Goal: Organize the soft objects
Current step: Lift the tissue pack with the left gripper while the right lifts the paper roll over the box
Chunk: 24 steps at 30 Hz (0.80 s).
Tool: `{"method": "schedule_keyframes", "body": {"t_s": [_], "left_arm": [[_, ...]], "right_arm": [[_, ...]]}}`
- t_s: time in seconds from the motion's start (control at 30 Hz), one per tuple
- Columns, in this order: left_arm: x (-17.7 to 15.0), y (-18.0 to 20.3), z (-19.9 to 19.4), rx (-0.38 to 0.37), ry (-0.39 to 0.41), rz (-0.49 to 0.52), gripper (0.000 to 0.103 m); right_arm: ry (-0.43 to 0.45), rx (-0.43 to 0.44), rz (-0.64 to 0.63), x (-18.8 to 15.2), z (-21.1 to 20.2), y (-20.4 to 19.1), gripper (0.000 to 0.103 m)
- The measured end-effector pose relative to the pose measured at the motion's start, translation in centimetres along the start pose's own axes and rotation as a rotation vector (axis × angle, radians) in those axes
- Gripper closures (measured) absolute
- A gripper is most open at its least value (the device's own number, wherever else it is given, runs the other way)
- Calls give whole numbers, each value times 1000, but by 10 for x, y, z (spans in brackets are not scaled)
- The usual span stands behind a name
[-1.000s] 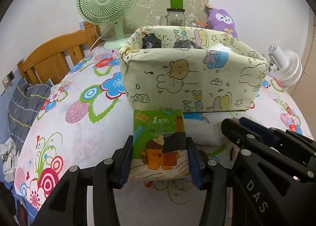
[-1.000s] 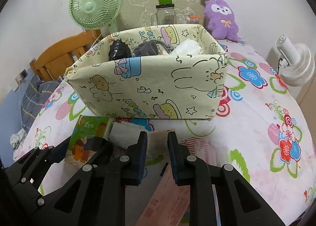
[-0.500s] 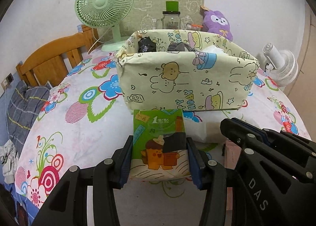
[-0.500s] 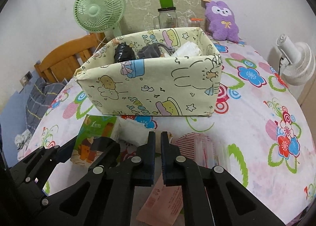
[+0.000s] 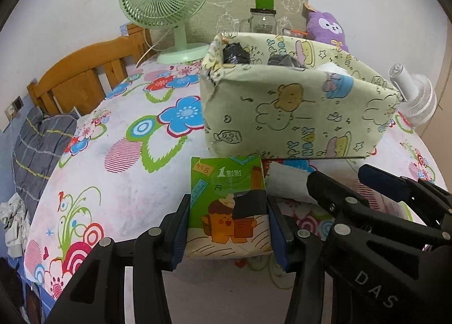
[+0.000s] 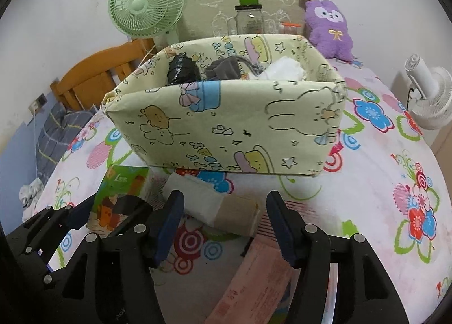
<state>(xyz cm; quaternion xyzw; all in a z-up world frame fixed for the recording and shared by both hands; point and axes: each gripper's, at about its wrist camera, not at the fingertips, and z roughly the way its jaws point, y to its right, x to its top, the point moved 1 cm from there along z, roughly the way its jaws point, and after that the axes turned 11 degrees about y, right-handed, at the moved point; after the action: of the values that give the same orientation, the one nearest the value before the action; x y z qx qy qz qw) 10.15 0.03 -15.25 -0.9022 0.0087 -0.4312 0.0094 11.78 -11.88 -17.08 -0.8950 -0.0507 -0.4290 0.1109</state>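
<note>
Left claw [image 5: 227,226] pinches the green tissue pack [image 5: 228,205] by its two long sides, low over the floral worktop [image 5: 127,182], just short of the cartoon-print fabric bin [image 6: 226,129]. Right claw [image 6: 224,222] stands spread, empty, straddling a white-and-tan tissue pack [image 6: 217,205] that lies on the worktop near the bin's front wall. Advice for the step — lift the green pack clear of the soft rim before moving forward, release over the free space inside; the bin wall looks pliable and may buckle if nudged

Right tongs [image 6: 224,219] gape wide around a white tissue pack [image 6: 210,201] before the fabric box [image 6: 226,126].
</note>
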Motion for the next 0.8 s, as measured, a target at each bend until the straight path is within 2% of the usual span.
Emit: {"method": "schedule_keyframes", "body": {"t_s": [0.23,0.4,0.5,0.53,0.67,0.8], "left_arm": [[-5,-8,12,8,-34,-2,52],[-6,-6,13,10,-31,11,51],[-6,-5,13,16,-29,15,52],[-6,-5,13,14,-29,8,52],[-6,-5,13,-8,-36,-7,52],[-7,-1,9,-29,-37,-4,52]], "right_arm": [[-53,24,-34,-1,20,-12,37],[-61,30,-23,-4,28,-17,37],[-54,29,-21,-4,29,-20,46],[-54,38,-22,-4,29,-21,53],[-60,54,-16,-5,28,-22,62],[-58,48,-1,-6,21,-17,65]]}}
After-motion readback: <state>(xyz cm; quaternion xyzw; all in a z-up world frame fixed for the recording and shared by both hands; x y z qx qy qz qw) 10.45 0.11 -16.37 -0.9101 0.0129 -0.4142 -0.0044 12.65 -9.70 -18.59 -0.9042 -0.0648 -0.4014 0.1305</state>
